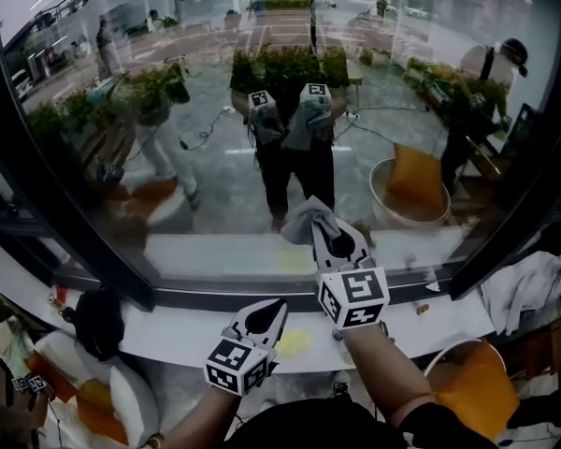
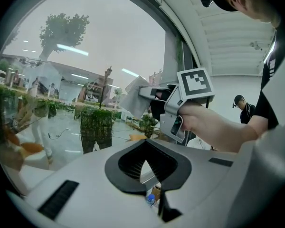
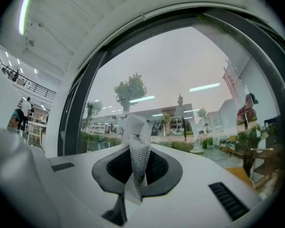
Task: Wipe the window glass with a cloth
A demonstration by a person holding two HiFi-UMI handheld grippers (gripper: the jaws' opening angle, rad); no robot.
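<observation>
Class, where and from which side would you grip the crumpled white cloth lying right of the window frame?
Probably pinch a raised fold near the top of the crumpled white cloth, coming from above: it lies bunched in soft ridges that stand up to be pinched.

Right gripper holds a grey cloth against the window glass.

This is a large, lobby-like commercial hall. Tall dark-framed window glass faces a paved forecourt with hedges. Inside are a white slatted ceiling and an upper gallery railing.
</observation>
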